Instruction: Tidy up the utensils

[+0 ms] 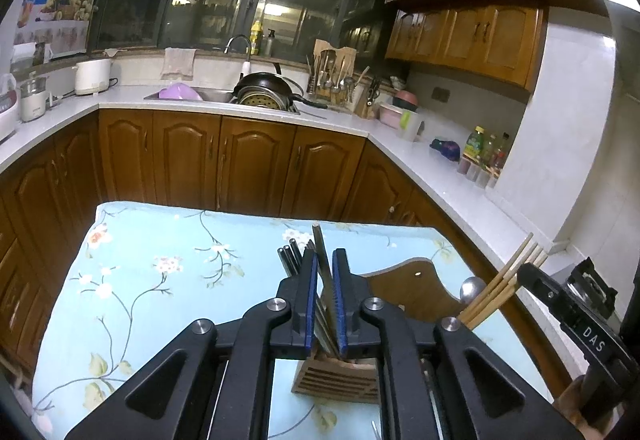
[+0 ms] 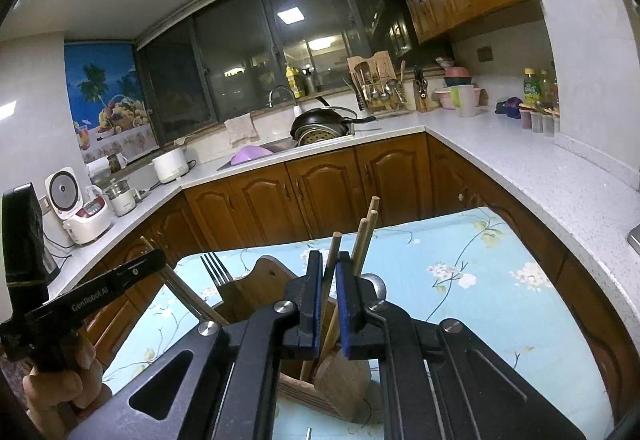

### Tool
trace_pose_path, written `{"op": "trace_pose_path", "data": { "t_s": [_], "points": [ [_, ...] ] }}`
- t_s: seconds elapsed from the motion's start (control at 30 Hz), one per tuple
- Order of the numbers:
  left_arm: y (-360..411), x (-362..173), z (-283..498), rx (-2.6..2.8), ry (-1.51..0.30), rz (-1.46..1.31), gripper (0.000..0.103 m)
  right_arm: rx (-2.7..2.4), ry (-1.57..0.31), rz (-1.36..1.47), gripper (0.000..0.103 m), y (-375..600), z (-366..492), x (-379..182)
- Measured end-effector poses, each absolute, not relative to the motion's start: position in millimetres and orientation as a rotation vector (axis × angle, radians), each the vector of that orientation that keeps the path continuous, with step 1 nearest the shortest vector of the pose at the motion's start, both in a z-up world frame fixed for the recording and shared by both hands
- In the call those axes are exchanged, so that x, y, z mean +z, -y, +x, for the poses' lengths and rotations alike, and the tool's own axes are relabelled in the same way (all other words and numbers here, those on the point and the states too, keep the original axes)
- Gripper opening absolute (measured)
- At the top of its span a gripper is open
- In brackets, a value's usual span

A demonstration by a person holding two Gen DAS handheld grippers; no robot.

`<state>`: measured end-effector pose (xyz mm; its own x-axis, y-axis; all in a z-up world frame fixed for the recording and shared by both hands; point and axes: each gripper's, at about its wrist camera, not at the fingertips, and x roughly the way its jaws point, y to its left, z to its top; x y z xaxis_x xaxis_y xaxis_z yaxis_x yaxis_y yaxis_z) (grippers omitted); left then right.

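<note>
A wooden utensil holder [image 1: 340, 384] stands on the floral blue tablecloth [image 1: 160, 280]; it also shows in the right wrist view [image 2: 320, 396]. My left gripper [image 1: 325, 260] is shut on a flat metal utensil handle [image 1: 322, 256] standing in the holder, beside dark metal forks [image 1: 290, 258]. My right gripper [image 2: 329, 264] is shut on a wooden chopstick [image 2: 331, 256] that reaches down into the holder. More wooden chopsticks [image 2: 366, 236] and a metal spoon [image 1: 472, 288] stand in it. Forks [image 2: 216, 268] rise behind the holder's wooden back plate [image 2: 260, 284].
A white L-shaped counter [image 1: 420, 155] over brown cabinets rings the table. On it stand a sink with pans [image 1: 268, 91], a utensil rack [image 1: 332, 79], bottles [image 1: 484, 151] and rice cookers [image 2: 80, 215]. The other gripper's body [image 2: 80, 304] is at the left in the right wrist view.
</note>
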<state>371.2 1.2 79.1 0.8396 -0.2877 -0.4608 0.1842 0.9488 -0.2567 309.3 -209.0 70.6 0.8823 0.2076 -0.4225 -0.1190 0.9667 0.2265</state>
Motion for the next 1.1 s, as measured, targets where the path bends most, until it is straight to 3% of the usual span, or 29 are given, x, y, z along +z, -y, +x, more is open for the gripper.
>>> {"op": "trace_pose_path", "data": {
  "t_s": [0.1, 0.17, 0.23, 0.3, 0.47, 0.57, 0.67, 0.83, 1.1],
  "points": [
    [2, 80, 368, -0.259, -0.513, -0.2, 0.021, 0.173, -0.462, 0.203, 0.009, 210, 310, 69],
    [3, 82, 364, -0.254, -0.502, -0.193, 0.027, 0.171, -0.467, 0.21, 0.017, 211, 309, 66],
    [3, 84, 361, -0.255, -0.493, -0.195, 0.033, 0.168, -0.465, 0.219, 0.045, 213, 306, 65],
    [2, 87, 357, -0.254, -0.481, -0.197, 0.042, 0.161, -0.455, 0.226, 0.046, 216, 301, 67],
    [-6, 90, 340, -0.25, -0.445, -0.207, 0.055, 0.151, -0.421, 0.244, 0.05, 222, 285, 77],
    [-12, 89, 328, -0.239, -0.437, -0.212, 0.064, 0.144, -0.409, 0.251, 0.059, 226, 278, 82],
    [-17, 82, 313, -0.206, -0.434, -0.218, 0.084, 0.139, -0.404, 0.255, 0.072, 227, 266, 81],
    [-23, 62, 286, -0.193, -0.47, -0.25, 0.087, 0.15, -0.433, 0.244, 0.085, 224, 247, 66],
    [-41, 43, 244, -0.177, -0.519, -0.303, 0.088, 0.155, -0.469, 0.238, 0.091, 217, 204, 35]
  ]
}}
